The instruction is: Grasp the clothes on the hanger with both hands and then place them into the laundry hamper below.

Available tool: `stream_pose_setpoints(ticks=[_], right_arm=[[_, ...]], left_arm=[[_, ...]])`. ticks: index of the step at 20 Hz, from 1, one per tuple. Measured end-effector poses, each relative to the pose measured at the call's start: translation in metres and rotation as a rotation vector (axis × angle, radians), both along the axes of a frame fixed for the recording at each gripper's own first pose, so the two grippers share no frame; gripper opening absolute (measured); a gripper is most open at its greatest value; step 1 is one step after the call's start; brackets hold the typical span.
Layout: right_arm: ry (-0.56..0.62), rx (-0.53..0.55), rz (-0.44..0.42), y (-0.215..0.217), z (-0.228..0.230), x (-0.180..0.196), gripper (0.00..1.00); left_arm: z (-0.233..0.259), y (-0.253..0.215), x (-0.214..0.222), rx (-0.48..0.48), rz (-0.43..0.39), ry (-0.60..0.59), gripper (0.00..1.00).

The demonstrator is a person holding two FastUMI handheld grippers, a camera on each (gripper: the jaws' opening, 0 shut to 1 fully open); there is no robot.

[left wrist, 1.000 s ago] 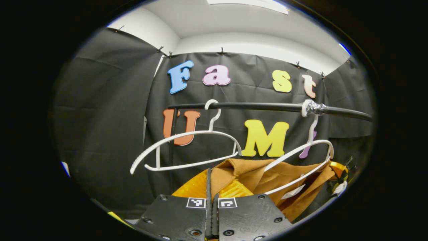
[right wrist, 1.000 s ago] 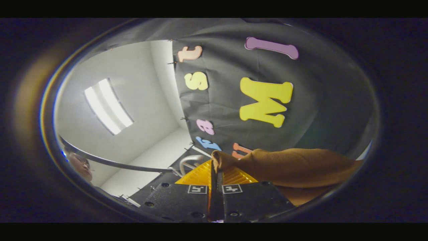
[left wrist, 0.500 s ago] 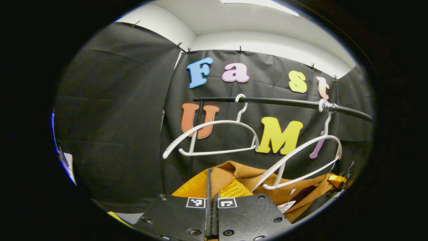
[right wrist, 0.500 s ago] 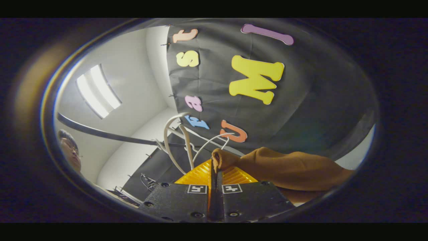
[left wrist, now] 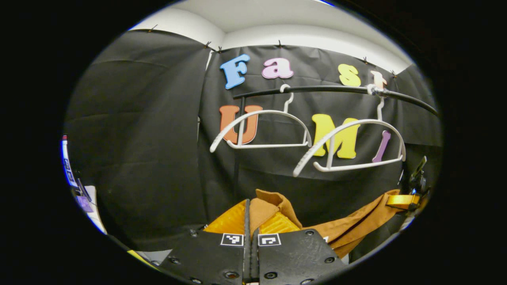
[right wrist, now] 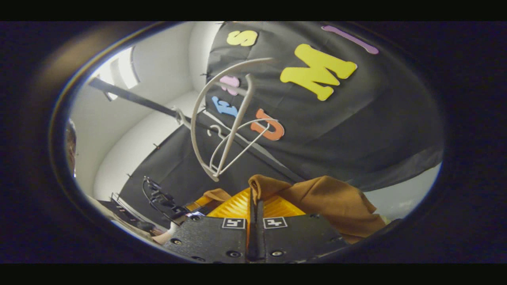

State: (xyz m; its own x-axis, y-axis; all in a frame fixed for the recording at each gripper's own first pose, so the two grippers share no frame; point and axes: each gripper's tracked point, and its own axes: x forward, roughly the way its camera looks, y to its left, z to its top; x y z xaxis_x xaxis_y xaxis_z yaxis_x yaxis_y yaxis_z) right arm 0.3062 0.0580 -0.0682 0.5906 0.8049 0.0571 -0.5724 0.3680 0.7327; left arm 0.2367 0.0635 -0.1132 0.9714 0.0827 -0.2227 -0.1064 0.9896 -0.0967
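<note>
left gripper point(left wrist: 250, 221) clamped on brown garment's point(left wrist: 356, 223) collar edge | garment slung below two bare hangers point(left wrist: 261, 128) on the rail point(left wrist: 336, 90), off and free | right gripper point(right wrist: 255, 206) pinching other end | hamper drop left, I'd say

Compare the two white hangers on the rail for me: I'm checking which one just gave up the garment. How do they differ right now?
In the left gripper view, the left hanger hangs about level, while the right hanger is tilted, its left arm dipping lower. The right hanger also looks bigger and nearer; the left hanger sits farther along the rail. Both are white and bare, with the brown garment below them, pinched by both grippers.
</note>
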Motion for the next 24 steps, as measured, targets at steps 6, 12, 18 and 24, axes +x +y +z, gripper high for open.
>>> stream_pose_setpoints(ticks=[6, 12, 18, 24], right_arm=[[-0.105, -0.196, 0.061, 0.052, 0.014, -0.030, 0.04], [-0.122, -0.334, 0.105, 0.083, -0.005, -0.054, 0.04], [0.008, -0.547, 0.098, 0.101, -0.101, -0.053, 0.02], [0.176, -0.736, 0.105, 0.103, -0.200, -0.058, 0.03]], left_arm=[[0.012, -0.071, -0.004, -0.016, -0.183, -0.006, 0.05], [-0.011, -0.136, -0.024, -0.046, -0.360, 0.048, 0.00], [-0.113, -0.154, -0.050, -0.068, -0.409, 0.198, 0.00], [-0.213, -0.148, -0.080, -0.080, -0.389, 0.361, 0.00]])
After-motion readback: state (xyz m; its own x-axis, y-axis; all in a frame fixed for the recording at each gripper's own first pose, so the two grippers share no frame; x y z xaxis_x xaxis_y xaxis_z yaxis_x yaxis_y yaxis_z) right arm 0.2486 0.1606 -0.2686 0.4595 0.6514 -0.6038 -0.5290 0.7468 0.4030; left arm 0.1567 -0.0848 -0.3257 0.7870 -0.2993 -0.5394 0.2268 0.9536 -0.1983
